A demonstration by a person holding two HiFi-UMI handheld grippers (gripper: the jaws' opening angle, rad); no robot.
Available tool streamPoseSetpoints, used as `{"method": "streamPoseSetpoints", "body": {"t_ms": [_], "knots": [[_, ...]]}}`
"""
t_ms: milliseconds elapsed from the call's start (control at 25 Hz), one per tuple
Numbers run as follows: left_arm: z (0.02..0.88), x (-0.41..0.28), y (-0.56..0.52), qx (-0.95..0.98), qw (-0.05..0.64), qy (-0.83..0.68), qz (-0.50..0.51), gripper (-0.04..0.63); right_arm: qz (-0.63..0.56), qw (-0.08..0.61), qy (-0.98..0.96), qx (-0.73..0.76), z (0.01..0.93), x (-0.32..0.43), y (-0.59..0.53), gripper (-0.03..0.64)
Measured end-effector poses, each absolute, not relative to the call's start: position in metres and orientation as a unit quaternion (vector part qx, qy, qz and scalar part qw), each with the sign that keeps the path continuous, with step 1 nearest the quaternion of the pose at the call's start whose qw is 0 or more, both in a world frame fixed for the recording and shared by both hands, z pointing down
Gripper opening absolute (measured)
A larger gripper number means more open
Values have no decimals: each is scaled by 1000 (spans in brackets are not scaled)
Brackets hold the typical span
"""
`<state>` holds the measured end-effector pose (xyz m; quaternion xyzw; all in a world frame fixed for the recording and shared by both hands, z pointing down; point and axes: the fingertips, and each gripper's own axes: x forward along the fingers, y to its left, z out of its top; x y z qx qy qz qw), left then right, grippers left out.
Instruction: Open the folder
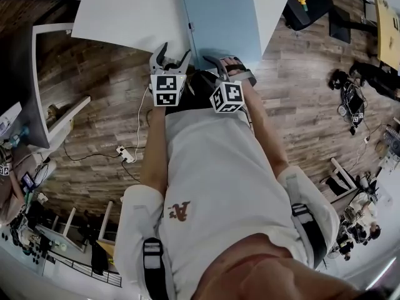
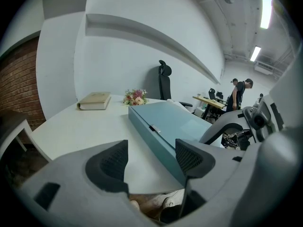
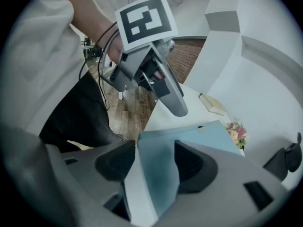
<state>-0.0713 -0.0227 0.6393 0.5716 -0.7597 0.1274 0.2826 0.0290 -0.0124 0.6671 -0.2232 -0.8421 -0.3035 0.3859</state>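
While the folder (image 1: 222,20) lies shut and flat on the white table (image 1: 128,11), we enter the items thus.

Item, left gripper (image 2: 151,159): jaws apart, nothing between the pads. We see only the table's near edge through the gap. The folder stands ahead of these jaws and to their right, its long side wall and small clasp (image 2: 152,128) turned toward them.

Item, right gripper (image 3: 152,163): jaws spread wide, clamped on nothing. The folder's near corner shows in the gap between the pads. We cannot tell whether it sits between them or just beyond.

Item, book (image 2: 94,100) and flowers (image 2: 136,97): far ahead of the left jaws, no part in the task.

Step, as we judge it: approach. No grip is taken and the cover is not yet lifted.

Next move, in our judgement: bring one pair of jaws to the cover's free edge on the clasp side and free the clasp if it latches. Then close on the cover alone and swing it up, the other gripper steadying the base.
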Motion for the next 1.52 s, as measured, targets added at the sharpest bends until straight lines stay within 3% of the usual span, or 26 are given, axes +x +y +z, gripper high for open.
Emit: {"method": "streamPoseSetpoints", "body": {"t_ms": [360,880,960,1520], "knots": [[646,-66,-19,580,287,-751,136,319,-325,385,-835,-220,672,35,-8,149],[660,-64,-20,604,300,-722,154,318,-216,390,-869,-216,648,20,-5,80],[661,-65,-22,609,301,-717,156,318,-186,381,-882,-203,639,16,-7,44],[672,-65,-34,638,309,-683,176,311,-142,370,-906,-145,616,9,-17,25]]}}
